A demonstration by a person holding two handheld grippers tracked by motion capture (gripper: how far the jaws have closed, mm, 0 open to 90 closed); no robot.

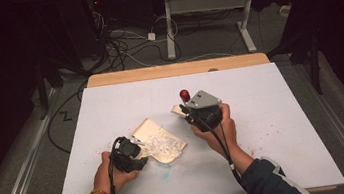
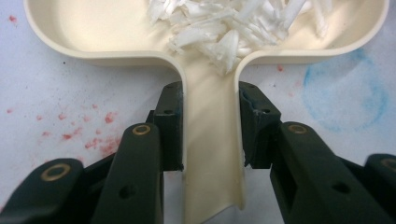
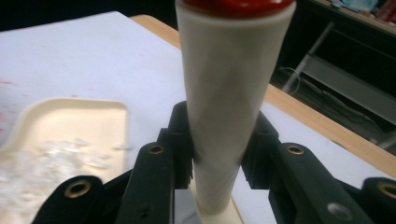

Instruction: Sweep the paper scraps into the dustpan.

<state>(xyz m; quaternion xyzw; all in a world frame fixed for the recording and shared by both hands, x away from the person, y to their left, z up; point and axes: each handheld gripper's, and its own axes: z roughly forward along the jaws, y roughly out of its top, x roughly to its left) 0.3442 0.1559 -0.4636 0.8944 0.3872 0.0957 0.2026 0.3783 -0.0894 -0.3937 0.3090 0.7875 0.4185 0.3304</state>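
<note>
Both tongs clamped — dustpan and brush apart.
Your left tongs (image 2: 210,135) pinch the cream dustpan (image 2: 210,84) handle flat on the surface (image 1: 273,114); right tongs (image 3: 217,149) hold the red-capped brush handle (image 3: 229,93) upright — the high view shows it just behind the dustpan.

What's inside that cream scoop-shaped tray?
The cream tray holds a heap of white shredded flakes, some spilling toward its handle, which the left gripper clamps. The tray floor under the heap is covered.
</note>
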